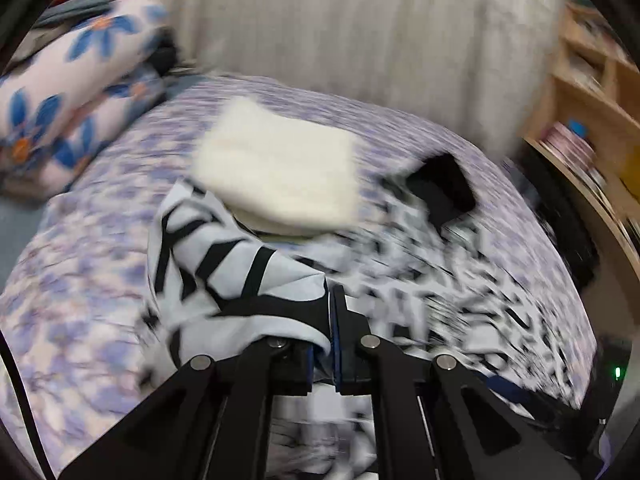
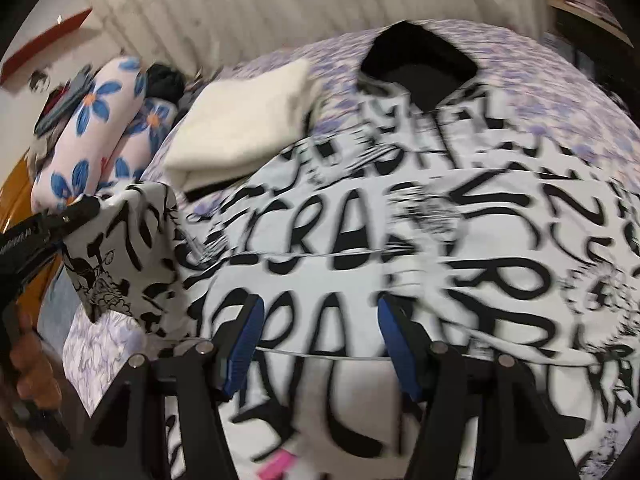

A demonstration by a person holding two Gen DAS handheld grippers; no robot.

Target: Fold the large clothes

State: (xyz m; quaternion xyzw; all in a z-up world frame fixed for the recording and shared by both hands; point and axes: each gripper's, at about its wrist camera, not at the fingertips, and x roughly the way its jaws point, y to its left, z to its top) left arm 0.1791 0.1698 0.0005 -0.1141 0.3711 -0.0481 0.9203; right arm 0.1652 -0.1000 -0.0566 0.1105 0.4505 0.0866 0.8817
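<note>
1. The left gripper (image 1: 330,300) sits nearest in the left wrist view. Its jaws are fully closed, and a fold of the black-and-white printed shirt (image 1: 224,280) is pinched between the pads and drapes to the left of them.
2. In the right wrist view, the left gripper (image 2: 86,210) appears at the left edge, holding a lifted sleeve or corner of the shirt above the bed.
3. The right gripper (image 2: 316,328) hovers over the middle of the printed shirt (image 2: 400,232). Its jaws stand partly open with nothing clamped between the blue pads (image 2: 244,344).
4. The shirt lies spread on the lilac floral bedspread (image 1: 80,312), its black collar (image 2: 420,64) at the far end.
5. A folded cream garment (image 1: 276,168) rests just beside the shirt on the far left, with its near edge touching the shirt.
6. Rolled bedding with blue flowers (image 1: 72,92) lies at the far left of the bed.
7. Wooden shelving (image 1: 592,80) stands at the right.
</note>
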